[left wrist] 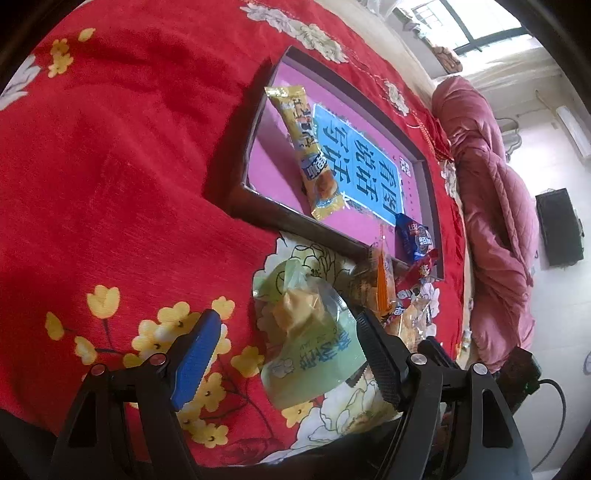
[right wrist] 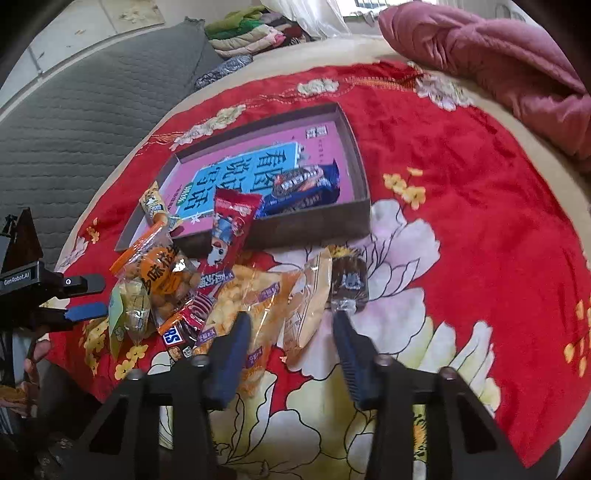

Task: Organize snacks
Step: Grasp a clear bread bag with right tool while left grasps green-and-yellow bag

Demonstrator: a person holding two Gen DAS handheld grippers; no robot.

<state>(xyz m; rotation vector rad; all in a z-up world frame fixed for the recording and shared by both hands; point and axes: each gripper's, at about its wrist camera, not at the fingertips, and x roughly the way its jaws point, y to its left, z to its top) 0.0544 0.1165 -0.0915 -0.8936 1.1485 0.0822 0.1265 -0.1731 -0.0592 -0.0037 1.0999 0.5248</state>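
A shallow brown box [left wrist: 258, 210] [right wrist: 314, 225] with a pink and blue printed floor lies on the red flowered cloth. In it lie a yellow snack bar [left wrist: 314, 151] and blue cookie packs [right wrist: 306, 188] [left wrist: 412, 236]. A heap of loose snacks lies in front of the box: a pale green packet [left wrist: 314, 339] [right wrist: 127, 317], an orange nut bag [right wrist: 162, 273], a red packet [right wrist: 229, 225], a clear puffed-snack bag [right wrist: 255, 306] and a brown cake [right wrist: 349, 280]. My left gripper [left wrist: 288, 332] is open around the green packet. My right gripper [right wrist: 291, 332] is open just above the puffed-snack bag.
A rolled pink quilt [left wrist: 491, 206] [right wrist: 498, 62] lies along the bed's far side. A grey quilted mattress [right wrist: 92, 110] and folded clothes [right wrist: 251, 29] are beyond the cloth. The left gripper [right wrist: 85, 299] shows at the left of the right wrist view.
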